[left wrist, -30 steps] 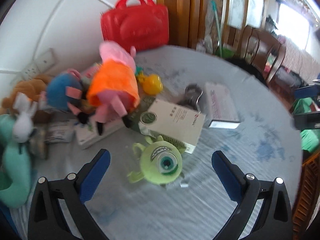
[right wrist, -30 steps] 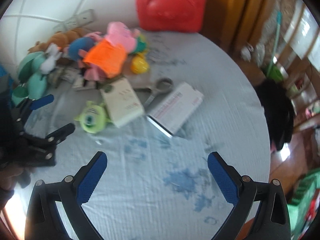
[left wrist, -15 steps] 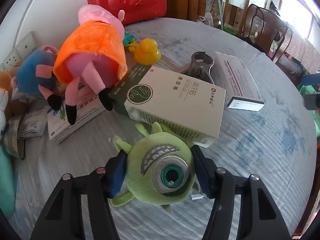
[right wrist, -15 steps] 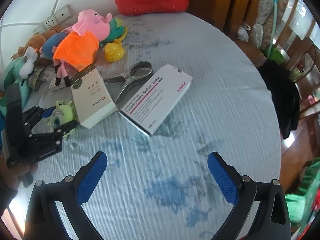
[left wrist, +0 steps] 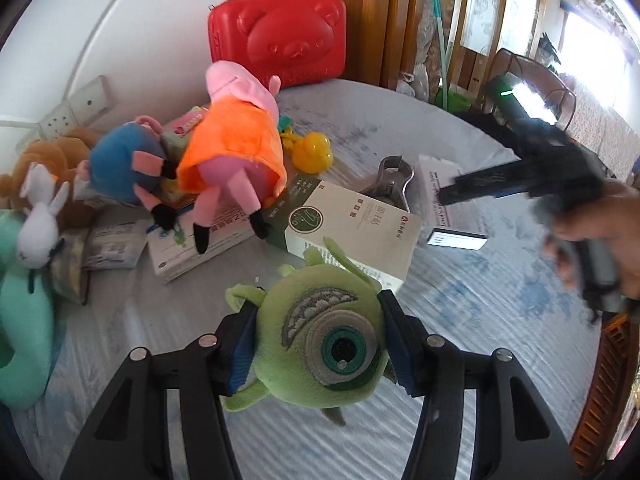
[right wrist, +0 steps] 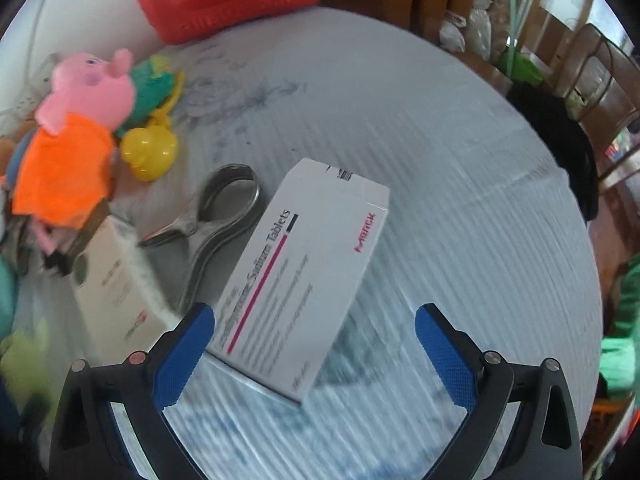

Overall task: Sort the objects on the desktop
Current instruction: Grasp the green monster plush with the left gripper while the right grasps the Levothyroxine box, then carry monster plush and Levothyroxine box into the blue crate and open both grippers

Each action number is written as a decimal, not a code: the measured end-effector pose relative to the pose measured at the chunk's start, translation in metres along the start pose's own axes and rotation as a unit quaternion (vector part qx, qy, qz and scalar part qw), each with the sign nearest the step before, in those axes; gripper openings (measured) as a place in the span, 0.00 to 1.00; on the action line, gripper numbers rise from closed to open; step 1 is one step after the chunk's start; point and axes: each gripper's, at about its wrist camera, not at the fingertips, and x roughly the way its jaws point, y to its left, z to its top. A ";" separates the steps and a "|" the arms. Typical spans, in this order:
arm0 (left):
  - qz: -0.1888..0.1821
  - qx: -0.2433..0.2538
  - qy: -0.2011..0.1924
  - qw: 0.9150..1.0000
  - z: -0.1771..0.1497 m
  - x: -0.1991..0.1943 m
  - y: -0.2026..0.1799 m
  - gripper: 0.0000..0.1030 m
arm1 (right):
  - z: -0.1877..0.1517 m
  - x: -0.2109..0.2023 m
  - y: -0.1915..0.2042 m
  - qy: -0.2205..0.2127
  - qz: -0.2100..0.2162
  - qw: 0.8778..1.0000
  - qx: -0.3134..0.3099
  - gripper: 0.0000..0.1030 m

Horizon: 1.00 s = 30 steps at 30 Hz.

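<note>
My left gripper (left wrist: 316,344) is shut on a green one-eyed plush toy (left wrist: 320,340) and holds it just above the tablecloth. Behind it lie a white and green box (left wrist: 352,224), a pink pig plush in an orange dress (left wrist: 232,148), a blue plush (left wrist: 124,168) and a yellow toy duck (left wrist: 312,152). My right gripper (right wrist: 316,352) is open, its fingers on either side of the near end of a white tablets box (right wrist: 304,268). Metal clippers (right wrist: 216,220) lie left of that box.
A red bear-face case (left wrist: 280,36) stands at the back against the wall. More plush toys (left wrist: 24,264) and small boxes (left wrist: 200,244) pile up at the left. The round table's edge (right wrist: 580,216) curves along the right, with wooden chairs (right wrist: 600,76) beyond.
My left gripper has lifted the green plush off the cloth and pulled back. My right gripper has moved forward and down, so the tablets box now lies between its open fingers.
</note>
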 end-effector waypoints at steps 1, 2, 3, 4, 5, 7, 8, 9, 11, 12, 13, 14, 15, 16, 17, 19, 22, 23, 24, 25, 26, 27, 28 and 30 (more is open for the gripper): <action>0.001 0.003 -0.002 1.000 -0.002 -0.005 -0.002 0.54 | 0.000 0.001 0.000 0.001 -0.003 1.000 -0.001 0.99; 0.001 0.006 -0.003 1.000 -0.004 -0.010 -0.004 0.54 | 0.000 0.002 0.001 0.002 -0.006 1.000 -0.001 0.99; 0.002 0.006 -0.004 1.000 -0.005 -0.013 -0.005 0.54 | 0.000 0.002 0.001 0.002 -0.009 1.000 -0.002 0.99; 0.003 0.005 -0.006 1.000 -0.005 -0.016 -0.005 0.54 | 0.001 0.003 0.002 0.003 -0.011 1.000 -0.003 0.99; 0.004 0.004 -0.007 1.000 -0.005 -0.019 -0.006 0.54 | 0.001 0.004 0.002 0.004 -0.014 1.000 -0.003 0.99; 0.007 0.001 -0.010 1.000 -0.006 -0.027 -0.004 0.54 | 0.001 0.005 0.003 0.006 -0.020 1.000 -0.005 0.92; 0.009 -0.001 -0.013 1.000 -0.005 -0.031 -0.002 0.54 | 0.001 0.006 0.003 0.006 -0.023 1.000 -0.005 0.86; 0.011 -0.004 -0.015 1.000 -0.005 -0.034 0.000 0.54 | 0.001 0.007 0.004 0.007 -0.026 1.000 -0.006 0.77; 0.015 -0.008 -0.021 1.000 -0.003 -0.043 0.004 0.54 | 0.002 0.008 0.005 0.009 -0.031 0.999 -0.007 0.76; 0.017 -0.010 -0.025 1.000 -0.002 -0.047 0.006 0.54 | 0.002 0.009 0.005 0.010 -0.034 0.999 -0.008 0.75; 0.019 -0.012 -0.028 0.999 -0.002 -0.051 0.008 0.54 | 0.002 0.010 0.006 0.010 -0.037 0.999 -0.008 0.75; 0.021 -0.013 -0.031 0.999 -0.001 -0.055 0.010 0.54 | 0.002 0.011 0.006 0.011 -0.040 0.999 -0.009 0.74; 0.022 -0.016 -0.034 0.999 -0.001 -0.059 0.011 0.54 | 0.002 0.011 0.006 0.012 -0.043 0.999 -0.010 0.74; 0.024 -0.021 -0.040 0.999 0.000 -0.065 0.014 0.54 | 0.002 0.012 0.007 0.013 -0.045 0.999 -0.010 0.74; 0.025 -0.026 -0.045 0.998 0.000 -0.071 0.017 0.54 | 0.002 0.010 0.007 0.012 -0.046 0.999 -0.012 0.74; 0.028 -0.033 -0.056 0.997 0.000 -0.083 0.022 0.54 | -0.003 -0.008 0.009 0.000 -0.044 0.999 -0.025 0.74; 0.032 -0.044 -0.071 0.996 -0.001 -0.103 0.030 0.54 | -0.010 -0.036 0.019 -0.016 -0.035 0.998 -0.048 0.74; 0.032 -0.049 -0.077 0.995 -0.002 -0.112 0.034 0.54 | -0.013 -0.047 0.026 -0.022 -0.031 0.998 -0.060 0.74; 0.031 -0.055 -0.083 0.995 -0.004 -0.121 0.037 0.54 | -0.015 -0.059 0.035 -0.029 -0.026 0.997 -0.072 0.74; 0.031 -0.060 -0.091 0.994 -0.005 -0.131 0.041 0.54 | -0.018 -0.071 0.043 -0.037 -0.020 0.996 -0.084 0.74; 0.033 -0.064 -0.098 0.993 -0.007 -0.143 0.044 0.54 | -0.021 -0.083 0.052 -0.044 -0.015 0.994 -0.098 0.74; 0.036 -0.066 -0.106 0.991 -0.008 -0.155 0.047 0.54 | -0.024 -0.094 0.063 -0.051 -0.008 0.992 -0.112 0.74; 0.039 -0.069 -0.112 0.991 -0.010 -0.166 0.051 0.54 | -0.028 -0.106 0.075 -0.058 -0.001 0.991 -0.124 0.74; 0.050 -0.078 -0.125 0.988 -0.015 -0.193 0.060 0.54 | -0.037 -0.129 0.100 -0.070 0.014 0.986 -0.150 0.74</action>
